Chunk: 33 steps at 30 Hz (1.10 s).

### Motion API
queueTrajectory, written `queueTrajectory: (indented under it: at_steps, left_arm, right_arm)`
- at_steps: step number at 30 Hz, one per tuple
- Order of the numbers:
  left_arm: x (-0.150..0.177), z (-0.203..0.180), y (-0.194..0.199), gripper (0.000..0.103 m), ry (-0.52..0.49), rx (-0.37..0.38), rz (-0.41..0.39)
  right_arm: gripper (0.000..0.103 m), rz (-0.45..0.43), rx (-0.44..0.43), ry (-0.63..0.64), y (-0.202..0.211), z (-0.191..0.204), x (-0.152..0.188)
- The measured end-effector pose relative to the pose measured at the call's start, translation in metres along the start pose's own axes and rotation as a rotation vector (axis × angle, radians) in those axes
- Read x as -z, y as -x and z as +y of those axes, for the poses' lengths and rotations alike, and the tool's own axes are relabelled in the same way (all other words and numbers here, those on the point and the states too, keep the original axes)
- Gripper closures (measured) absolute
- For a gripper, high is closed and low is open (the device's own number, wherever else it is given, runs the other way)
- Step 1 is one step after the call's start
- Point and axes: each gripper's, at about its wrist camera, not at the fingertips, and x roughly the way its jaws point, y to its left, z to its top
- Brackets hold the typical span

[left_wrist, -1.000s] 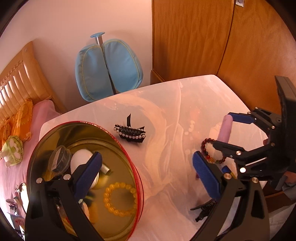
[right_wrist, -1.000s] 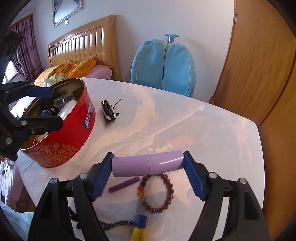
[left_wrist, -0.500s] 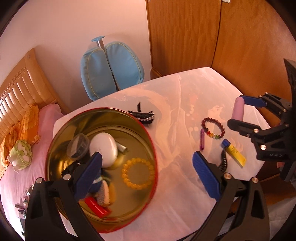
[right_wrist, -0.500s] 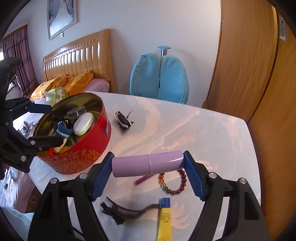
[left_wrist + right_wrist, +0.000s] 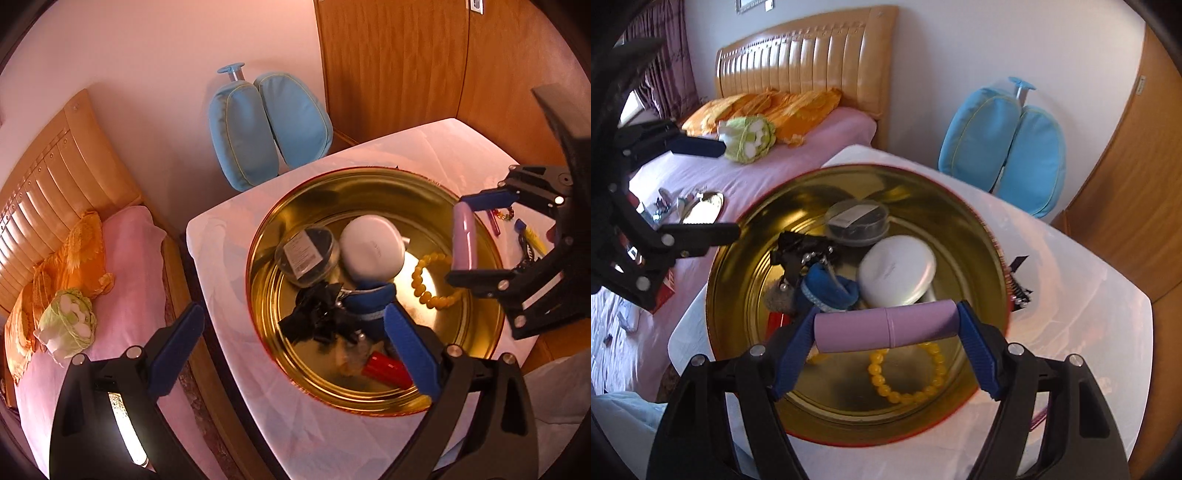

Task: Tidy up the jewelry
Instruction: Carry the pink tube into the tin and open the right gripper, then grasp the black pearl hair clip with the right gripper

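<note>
**Lilac tube poised over the keepsake tin**

A white-draped table point(image 5: 332, 435) beside a bed point(image 5: 820, 133) carries a round gold-lined tin point(image 5: 746, 280), red outside, that fills the middle of both wrist views. Inside it, at 12 o'clock, sits a clear-lidded dark case point(image 5: 857, 221); a white oval compact point(image 5: 897, 273) lies near the centre, a black hair clip point(image 5: 801, 251) at 10 o'clock, a blue fabric piece point(image 5: 827, 288) beside it, and a yellow bead bracelet point(image 5: 908, 376) at 6 o'clock. The right gripper point(image 5: 886, 328) clamps a lilac tube point(image 5: 886, 326) end to end between its blue pads, hanging over the tin's near rim above the bracelet. The left gripper point(image 5: 291, 350) stands wide apart and empty, one finger over the tin, the other off the table's edge toward the bed. The step in hand looks like dropping the tube into the tin. Next move: lower it to a bare patch of the floor, then spread the pads.
</note>
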Motion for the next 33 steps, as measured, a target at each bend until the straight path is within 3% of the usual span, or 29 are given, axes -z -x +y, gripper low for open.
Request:
queueTrajectory:
  at_steps: [5, 9, 11, 22, 33]
  left_arm:
    - [0.02, 0.015, -0.002, 0.008, 0.018, 0.067, -0.006]
    - [0.028, 0.015, -0.003, 0.008, -0.003, 0.095, -0.006]
    - [0.028, 0.016, -0.003, 0.008, -0.012, 0.102, -0.012]
    - [0.021, 0.009, 0.001, 0.008, -0.025, 0.101, -0.023]
    - [-0.003, -0.022, -0.003, 0.008, 0.035, 0.105, -0.032]
  right_arm:
    - [0.027, 0.173, 0.024, 0.017, -0.048, 0.024, 0.002]
    - [0.023, 0.221, 0.072, 0.022, -0.055, 0.028, 0.004]
    - [0.012, 0.209, 0.095, 0.022, -0.052, 0.029, 0.003]
    - [0.011, 0.062, 0.091, -0.014, -0.022, 0.019, 0.003]
    - [0.008, -0.133, 0.023, -0.095, 0.01, -0.065, 0.006]
